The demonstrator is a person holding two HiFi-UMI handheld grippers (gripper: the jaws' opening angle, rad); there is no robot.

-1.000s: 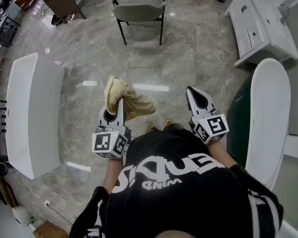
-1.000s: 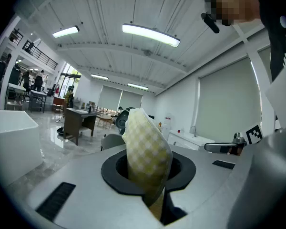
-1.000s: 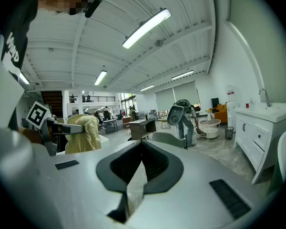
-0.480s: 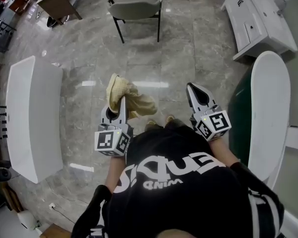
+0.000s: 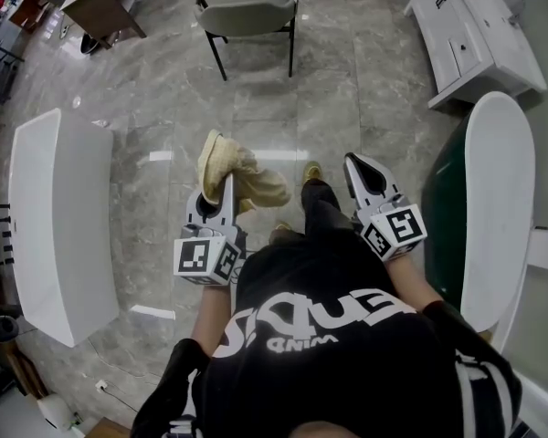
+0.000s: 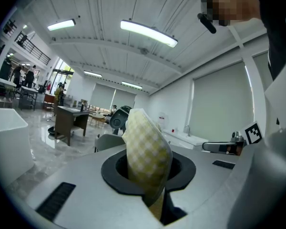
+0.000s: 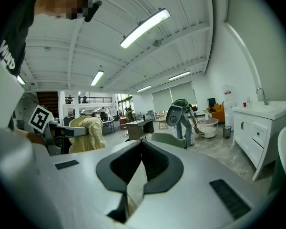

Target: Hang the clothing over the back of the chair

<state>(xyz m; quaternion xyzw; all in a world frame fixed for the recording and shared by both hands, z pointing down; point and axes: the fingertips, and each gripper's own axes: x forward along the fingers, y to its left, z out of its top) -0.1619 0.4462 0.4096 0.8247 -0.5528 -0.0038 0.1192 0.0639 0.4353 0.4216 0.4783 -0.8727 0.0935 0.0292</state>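
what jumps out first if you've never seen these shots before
The yellow checked garment draws the eye first, bunched up and clamped in the left gripper, held out in front of the person. Next comes the grey chair, standing alone at the top of the head view, well apart from the garment. The right gripper, level with the left one, is shut and empty.

Two tools show, the left tool (image 5: 226, 185) and the right tool (image 5: 355, 166). One yellow checked garment (image 5: 248, 179), one grey chair (image 5: 247, 15), one white sink cabinet (image 5: 479, 36), one brown counter (image 5: 99, 5).
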